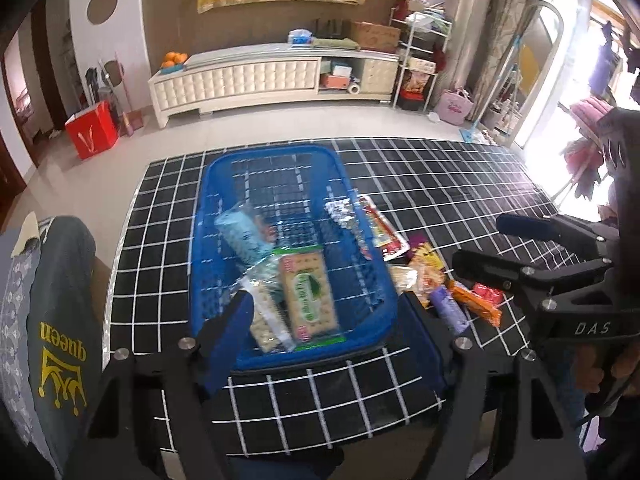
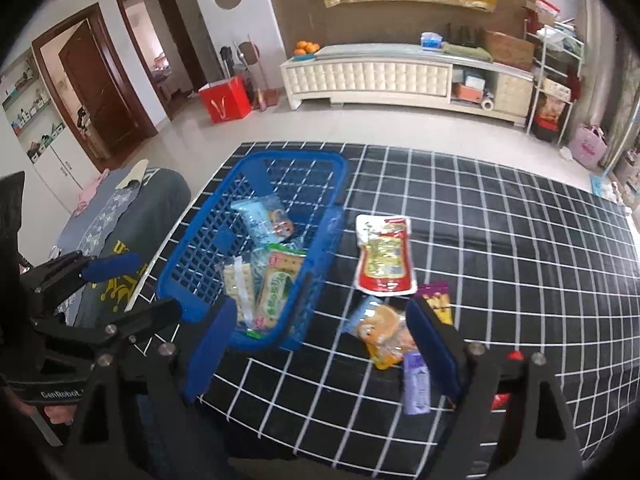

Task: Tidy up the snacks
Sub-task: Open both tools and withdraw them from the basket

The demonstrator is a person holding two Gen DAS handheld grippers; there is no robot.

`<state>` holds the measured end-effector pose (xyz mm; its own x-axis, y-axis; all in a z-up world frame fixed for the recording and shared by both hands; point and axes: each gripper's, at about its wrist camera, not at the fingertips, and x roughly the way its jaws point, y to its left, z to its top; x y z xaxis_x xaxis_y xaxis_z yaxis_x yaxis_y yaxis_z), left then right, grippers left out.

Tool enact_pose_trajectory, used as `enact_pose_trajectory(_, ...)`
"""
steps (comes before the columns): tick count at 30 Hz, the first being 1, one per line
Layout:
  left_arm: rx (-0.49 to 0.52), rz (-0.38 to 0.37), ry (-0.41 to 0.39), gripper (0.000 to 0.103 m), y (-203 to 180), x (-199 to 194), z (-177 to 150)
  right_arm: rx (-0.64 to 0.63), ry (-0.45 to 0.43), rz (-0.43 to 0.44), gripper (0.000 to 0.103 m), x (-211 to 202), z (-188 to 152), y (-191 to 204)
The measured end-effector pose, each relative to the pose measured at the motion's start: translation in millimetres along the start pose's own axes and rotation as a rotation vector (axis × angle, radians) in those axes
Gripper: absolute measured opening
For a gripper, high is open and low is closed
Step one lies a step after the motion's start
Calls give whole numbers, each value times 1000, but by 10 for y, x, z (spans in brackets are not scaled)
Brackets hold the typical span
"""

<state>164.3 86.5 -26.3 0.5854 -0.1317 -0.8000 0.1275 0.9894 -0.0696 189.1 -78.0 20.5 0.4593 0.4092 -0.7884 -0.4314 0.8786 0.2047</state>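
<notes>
A blue plastic basket [image 1: 272,152] [image 2: 288,156] stands on the black grid-pattern tablecloth [image 1: 440,184]. It holds a light blue packet [image 1: 240,236], a green cracker pack [image 1: 310,296] and a clear cracker pack [image 1: 264,320]. My left gripper [image 1: 324,320] hangs open over the basket's near end, empty. To the right of the basket lie loose snacks: a red-and-white pouch [image 2: 384,256], a bread packet [image 2: 384,332], a purple bar [image 2: 416,384] and a purple stick pack [image 2: 438,304]. My right gripper [image 2: 322,346] is open and empty above the cloth, its right finger close to these snacks.
A chair draped in grey cloth printed "queen" [image 1: 60,320] stands against the table's left edge. Beyond the table are bare floor, a red box [image 1: 92,130] and a long white cabinet [image 1: 272,76]. An orange packet [image 1: 476,304] lies near the table's front right.
</notes>
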Motion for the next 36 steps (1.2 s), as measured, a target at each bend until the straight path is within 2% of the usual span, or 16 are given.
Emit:
enact_pose_trajectory(6, 36, -37, -25, 72, -338, -54, 45, 29, -23, -29, 89, -239, -63, -280)
enact_pose_trajectory(19, 94, -85, 25, 72, -1102, 237, 111, 116, -13, -91, 89, -467, -364, -993)
enact_pose_trajectory(26, 83, -96, 72, 72, -1364, 485, 61, 152, 24, -110, 89, -404, -547, -1368)
enact_pose_trajectory(32, 45, -92, 121, 72, -1495, 774, -89, 167, 89, -117, 89, -240, -729, -1647)
enact_pose_trajectory(36, 14, -101, 172, 72, -1550, 1000, -201, 227, 135, -102, 89, -101, -863, -1860)
